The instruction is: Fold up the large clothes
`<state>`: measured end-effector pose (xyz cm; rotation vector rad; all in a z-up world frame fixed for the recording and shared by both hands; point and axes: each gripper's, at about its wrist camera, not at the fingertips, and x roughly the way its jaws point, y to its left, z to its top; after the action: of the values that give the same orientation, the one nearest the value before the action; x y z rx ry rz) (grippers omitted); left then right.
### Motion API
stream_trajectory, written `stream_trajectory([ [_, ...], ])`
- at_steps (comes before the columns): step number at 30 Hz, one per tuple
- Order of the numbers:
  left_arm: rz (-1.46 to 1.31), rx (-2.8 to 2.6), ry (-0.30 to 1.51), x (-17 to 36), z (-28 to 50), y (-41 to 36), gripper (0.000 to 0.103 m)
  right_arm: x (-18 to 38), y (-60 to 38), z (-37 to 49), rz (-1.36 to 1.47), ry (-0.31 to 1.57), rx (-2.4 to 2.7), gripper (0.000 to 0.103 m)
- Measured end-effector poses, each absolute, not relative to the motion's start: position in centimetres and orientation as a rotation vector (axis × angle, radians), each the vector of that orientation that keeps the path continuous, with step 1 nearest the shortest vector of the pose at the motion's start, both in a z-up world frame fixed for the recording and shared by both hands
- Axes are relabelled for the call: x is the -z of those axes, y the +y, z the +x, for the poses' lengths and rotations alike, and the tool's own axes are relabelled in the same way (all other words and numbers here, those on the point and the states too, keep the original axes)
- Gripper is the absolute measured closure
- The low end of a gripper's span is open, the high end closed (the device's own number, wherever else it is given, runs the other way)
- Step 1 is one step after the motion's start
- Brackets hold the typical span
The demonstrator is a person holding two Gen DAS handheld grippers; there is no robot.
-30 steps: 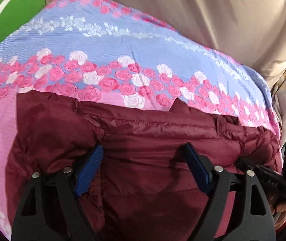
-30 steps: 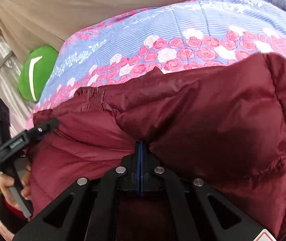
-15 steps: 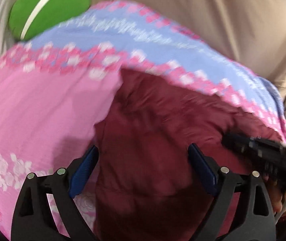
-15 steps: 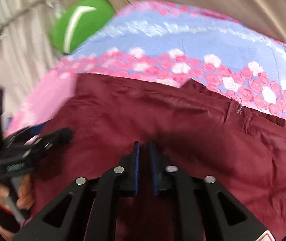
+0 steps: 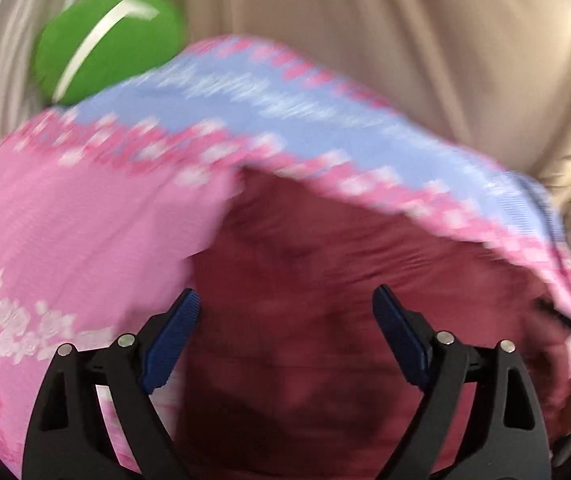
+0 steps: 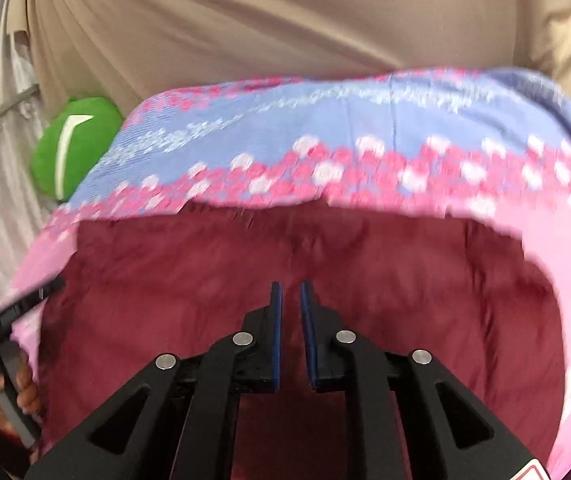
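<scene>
Both grippers free of puffy maroon quilted jacket (image 6: 245, 280) on floral pink-and-blue bedsheet (image 6: 365, 120): left gripper (image 5: 285, 312) jaws wide, right gripper (image 6: 290, 312) jaws just cracked open, empty; further folds probably left.

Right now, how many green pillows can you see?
1. The green pillow sits at the far left end of the flowery bedspread, against the beige curtain. Others may be hidden.

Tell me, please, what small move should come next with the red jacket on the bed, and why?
Probably bring the left gripper down to the jacket's left edge and close on it for the next fold. Its jaws stand wide and empty above the cloth. The right gripper's jaws have just been opening and pinch nothing visible, so the jacket seems to lie free on the flowered bedspread.
</scene>
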<state>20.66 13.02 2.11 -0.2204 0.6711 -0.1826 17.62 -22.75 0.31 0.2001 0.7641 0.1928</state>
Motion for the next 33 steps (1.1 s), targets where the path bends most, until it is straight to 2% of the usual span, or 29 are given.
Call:
stream_trajectory([
  [3,-0.134,0.270,0.680,-2.8,21.1,8.4,0.016,1.8,-23.0,17.8,0.218,0.808,-0.204,0.094],
  [4,-0.070,0.254,0.694,-2.1,21.8,6.6,0.016,2.4,-23.8,17.9,0.220,0.812,-0.180,0.103],
  [7,0.002,0.172,0.741,0.5,23.3,6.0,0.015,3.0,-28.8,17.8,0.357,0.781,-0.078,0.103],
  [11,-0.130,0.178,0.748,2.3,23.5,9.3,0.014,3.1,-37.8,15.6,0.479,0.737,0.177,0.103],
  [12,-0.121,0.172,0.748,2.3,23.5,9.2,0.014,2.3,-38.5,14.8,0.486,0.718,0.199,0.101],
  [13,-0.104,0.162,0.747,2.5,23.5,9.0,0.014,1.5,-38.2,14.3,0.463,0.694,0.195,0.089],
  [15,-0.057,0.137,0.745,2.5,23.3,8.1,0.013,-0.3,-36.1,14.1,0.363,0.649,0.157,0.089],
  [18,-0.055,0.131,0.746,2.6,23.2,8.0,0.013,0.1,-35.0,16.9,0.304,0.692,0.112,0.088],
  [19,-0.062,0.133,0.748,2.6,23.2,8.2,0.013,1.1,-35.4,18.6,0.320,0.739,0.092,0.089],
  [20,-0.066,0.133,0.749,2.6,23.3,8.2,0.013,2.8,-36.4,20.4,0.346,0.793,0.103,0.100],
  [22,-0.076,0.137,0.750,2.6,23.3,8.4,0.013,4.2,-38.9,21.6,0.379,0.817,0.185,0.103],
  [23,-0.077,0.136,0.750,2.6,23.3,8.4,0.013,4.5,-40.3,21.7,0.413,0.824,0.251,0.090],
  [24,-0.074,0.134,0.749,2.7,23.3,8.4,0.013,4.4,-41.9,21.1,0.485,0.814,0.271,0.085],
  [27,-0.065,0.130,0.749,2.7,23.3,8.2,0.012,2.3,-42.7,19.1,0.538,0.721,0.180,0.083],
  [29,-0.063,0.130,0.749,2.7,23.3,8.2,0.011,1.2,-41.8,19.0,0.504,0.718,0.121,0.069],
  [31,-0.064,0.131,0.749,2.7,23.3,8.2,0.011,1.1,-41.3,20.0,0.480,0.741,0.094,0.062],
  [33,-0.064,0.130,0.749,2.7,23.3,8.2,0.011,1.8,-40.8,21.5,0.457,0.783,0.080,0.062],
])
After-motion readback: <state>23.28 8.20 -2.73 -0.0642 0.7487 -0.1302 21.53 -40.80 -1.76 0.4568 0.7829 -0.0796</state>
